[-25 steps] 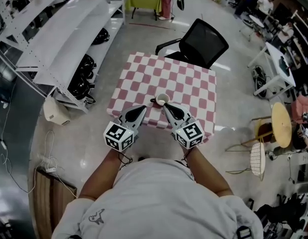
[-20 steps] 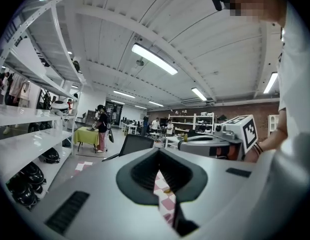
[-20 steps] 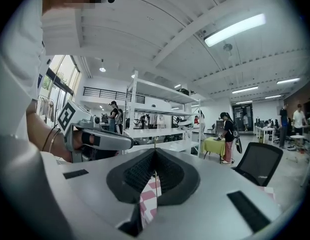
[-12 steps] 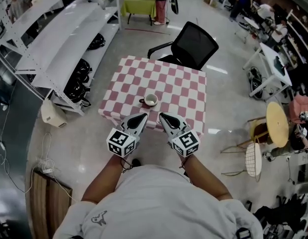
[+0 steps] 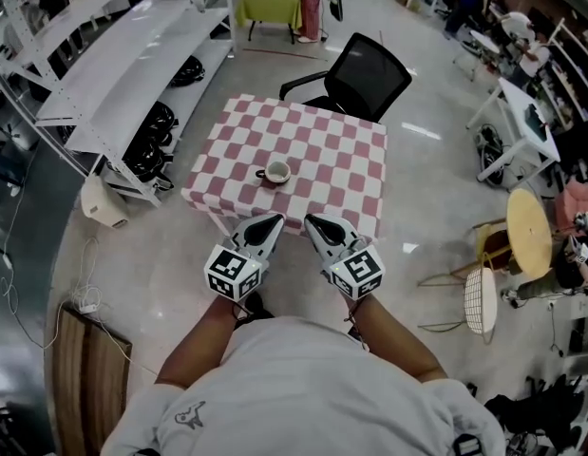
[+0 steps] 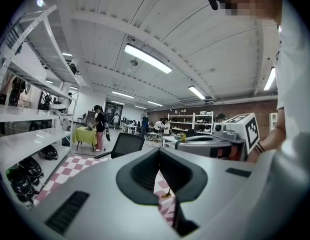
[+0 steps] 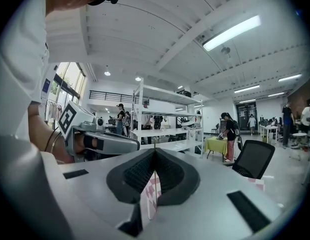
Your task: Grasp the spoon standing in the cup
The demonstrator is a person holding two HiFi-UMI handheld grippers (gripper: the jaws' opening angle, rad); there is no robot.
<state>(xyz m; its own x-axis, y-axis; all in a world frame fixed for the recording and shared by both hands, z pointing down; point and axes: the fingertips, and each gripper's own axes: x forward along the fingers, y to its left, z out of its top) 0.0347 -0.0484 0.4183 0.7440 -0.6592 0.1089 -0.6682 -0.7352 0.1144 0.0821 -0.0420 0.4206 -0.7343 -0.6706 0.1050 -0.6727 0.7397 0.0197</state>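
Cup (image 5: 276, 172) on checkered tabletop (image 5: 331, 160), spoon in it too small to make out, cup far of both grippers, well apart from jaws, left gripper (image 5: 275, 219) jaws clenched together, empty, right gripper (image 5: 311, 220) same, both hovering off tabletop's near edge.

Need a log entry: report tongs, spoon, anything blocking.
Left tongs shut, empty; right tongs shut, empty; both short of the table. Cup on table, untouched; spoon too small to make out. Nothing between tongs and cup.
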